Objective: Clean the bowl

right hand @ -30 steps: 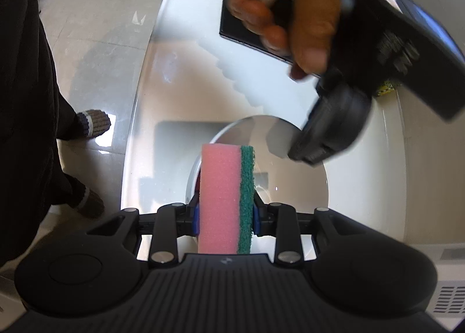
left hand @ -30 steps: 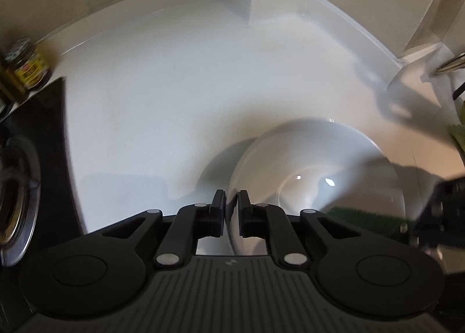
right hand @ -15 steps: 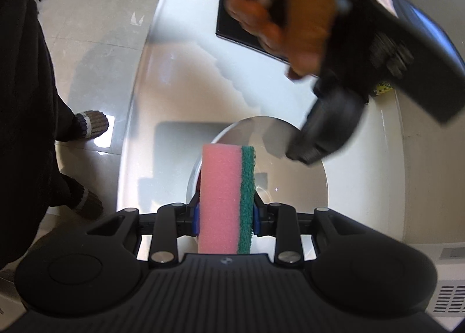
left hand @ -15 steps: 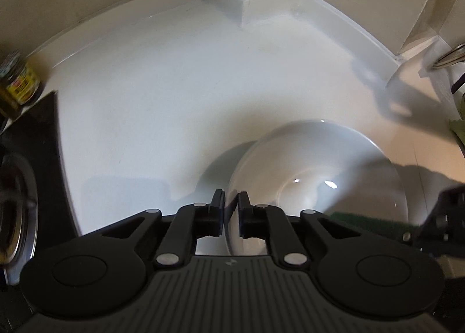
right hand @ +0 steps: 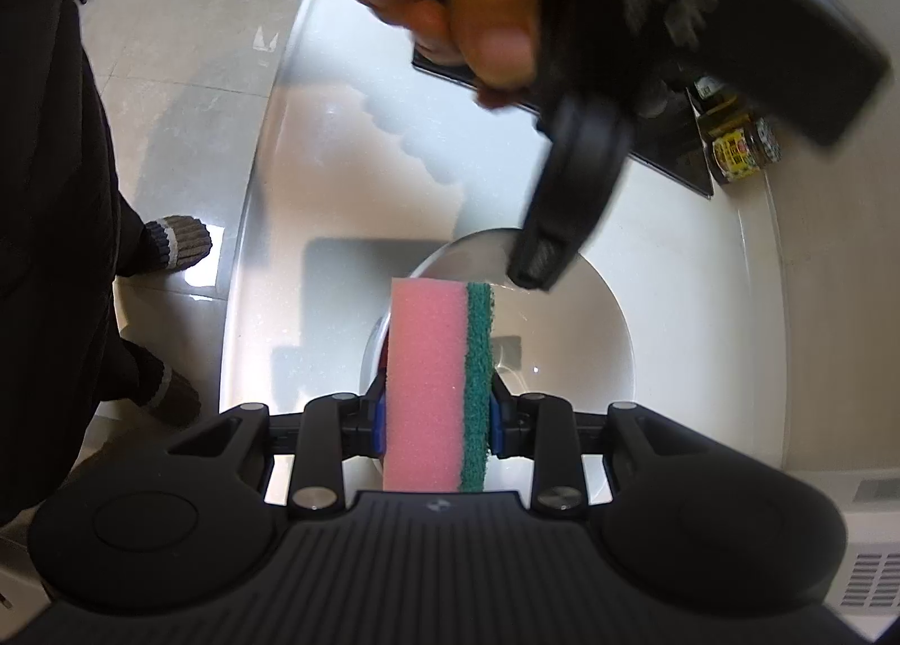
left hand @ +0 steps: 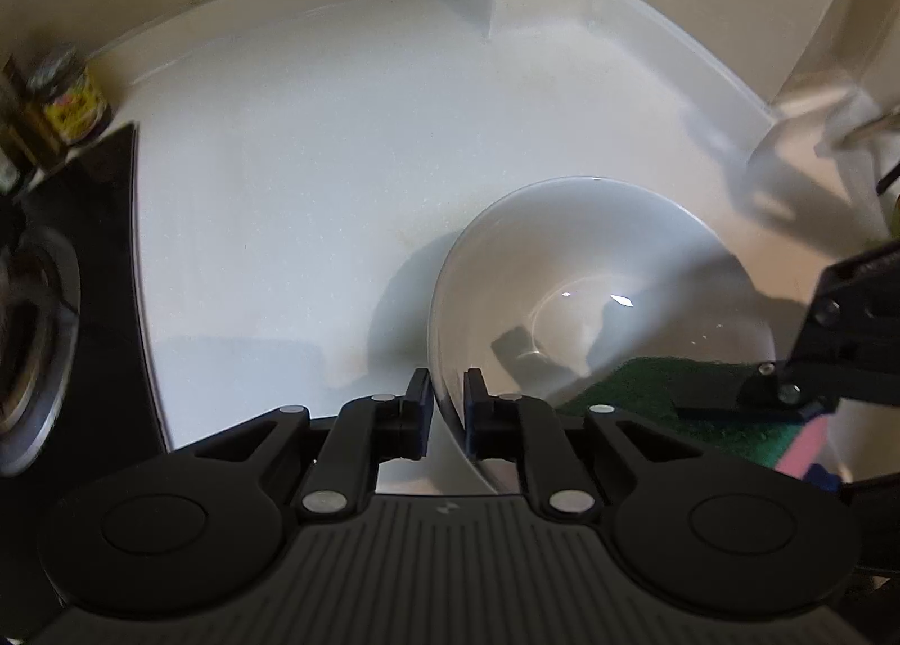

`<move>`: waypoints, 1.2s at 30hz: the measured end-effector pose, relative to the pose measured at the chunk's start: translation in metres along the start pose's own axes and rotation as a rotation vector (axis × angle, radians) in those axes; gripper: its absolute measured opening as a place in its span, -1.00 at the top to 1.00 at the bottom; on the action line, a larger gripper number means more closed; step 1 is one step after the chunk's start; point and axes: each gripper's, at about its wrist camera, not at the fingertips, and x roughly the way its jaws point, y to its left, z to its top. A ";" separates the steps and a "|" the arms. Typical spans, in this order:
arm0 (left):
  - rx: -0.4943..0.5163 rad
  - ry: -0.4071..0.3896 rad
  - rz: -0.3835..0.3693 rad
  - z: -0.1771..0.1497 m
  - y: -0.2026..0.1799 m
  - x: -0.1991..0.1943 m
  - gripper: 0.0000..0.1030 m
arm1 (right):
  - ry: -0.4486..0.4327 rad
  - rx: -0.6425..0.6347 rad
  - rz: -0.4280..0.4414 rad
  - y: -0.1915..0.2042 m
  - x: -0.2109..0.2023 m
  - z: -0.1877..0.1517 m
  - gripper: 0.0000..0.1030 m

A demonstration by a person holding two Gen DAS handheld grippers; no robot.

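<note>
The white bowl (left hand: 596, 274) is sitting on the white surface (left hand: 337, 150), near its front edge. The left gripper (left hand: 448, 409) is pinching the bowl's near rim, one finger outside the wall and one inside. The right gripper (right hand: 437, 414) is clamping a pink-and-green sponge (right hand: 439, 386) upright between its fingers, and the sponge is reaching over the bowl's rim, green side facing the bowl's interior. A yellow-labelled jar (left hand: 70, 102) is standing beside the black cooktop (left hand: 95, 251), well apart from the bowl.
</note>
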 end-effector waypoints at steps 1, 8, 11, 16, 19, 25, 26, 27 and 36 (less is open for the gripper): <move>0.018 0.005 -0.009 0.007 0.001 0.003 0.85 | 0.002 0.002 -0.001 -0.001 0.000 0.000 0.47; 0.020 -0.013 0.001 0.024 -0.001 0.007 0.75 | 0.012 0.017 -0.009 -0.004 0.000 -0.002 0.47; -0.037 -0.046 0.000 0.003 0.003 -0.009 0.76 | 0.011 0.021 -0.011 -0.005 0.001 -0.004 0.47; -0.067 -0.057 0.004 -0.017 0.001 -0.014 0.74 | 0.003 0.017 -0.008 -0.007 -0.001 -0.005 0.47; -0.041 -0.033 0.015 -0.007 0.002 -0.009 0.82 | 0.001 0.005 -0.005 -0.008 -0.001 -0.004 0.47; -0.006 -0.025 -0.025 0.019 0.007 0.005 0.87 | 0.018 -0.012 -0.019 -0.008 0.001 -0.005 0.47; -0.019 -0.029 -0.030 0.019 0.008 0.006 0.86 | 0.021 -0.013 -0.022 -0.008 0.001 -0.005 0.47; -0.024 -0.034 -0.022 0.017 0.008 0.004 0.85 | 0.022 -0.010 -0.022 -0.009 0.001 -0.006 0.47; -0.115 -0.082 -0.025 -0.021 0.013 -0.014 0.68 | 0.020 -0.011 -0.022 -0.008 -0.001 -0.012 0.47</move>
